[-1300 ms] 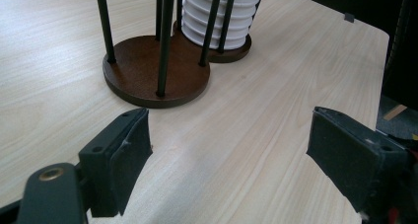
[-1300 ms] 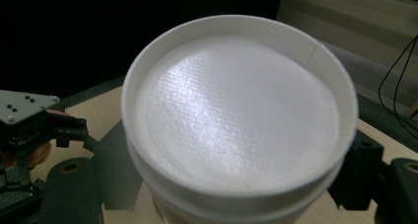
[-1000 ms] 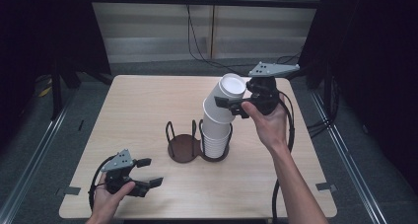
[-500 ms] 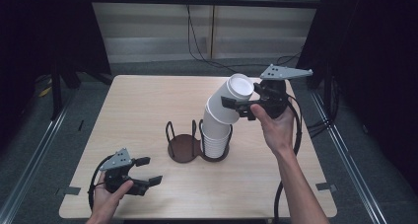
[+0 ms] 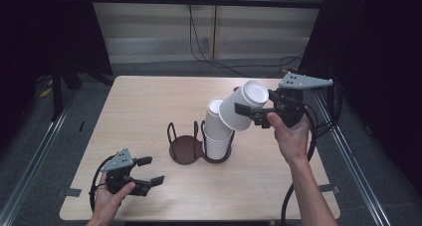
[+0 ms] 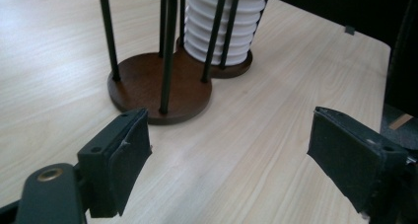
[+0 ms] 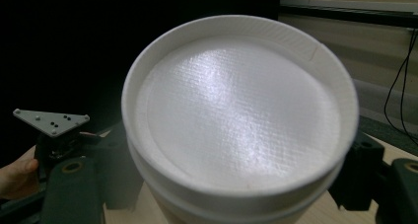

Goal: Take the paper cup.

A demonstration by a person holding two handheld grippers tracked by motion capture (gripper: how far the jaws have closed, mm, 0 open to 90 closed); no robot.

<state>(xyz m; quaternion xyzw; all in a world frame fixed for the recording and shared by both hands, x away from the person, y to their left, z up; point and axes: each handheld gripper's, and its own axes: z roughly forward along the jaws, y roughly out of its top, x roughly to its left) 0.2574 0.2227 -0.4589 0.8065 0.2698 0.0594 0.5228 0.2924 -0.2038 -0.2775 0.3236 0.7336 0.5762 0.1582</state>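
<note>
While the white foam cup (image 5: 242,106) is clamped sideways by the right gripper (image 5: 251,114), light, crushable walls are judged; mid-body holds suit. The near-left left gripper (image 5: 148,170) is open and empty.

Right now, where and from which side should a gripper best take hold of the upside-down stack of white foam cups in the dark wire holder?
Probably the top cup's side wall of the white foam cup stack, from the right side: it rises clear of the wire holder, whose posts guard the lower cups.
</note>
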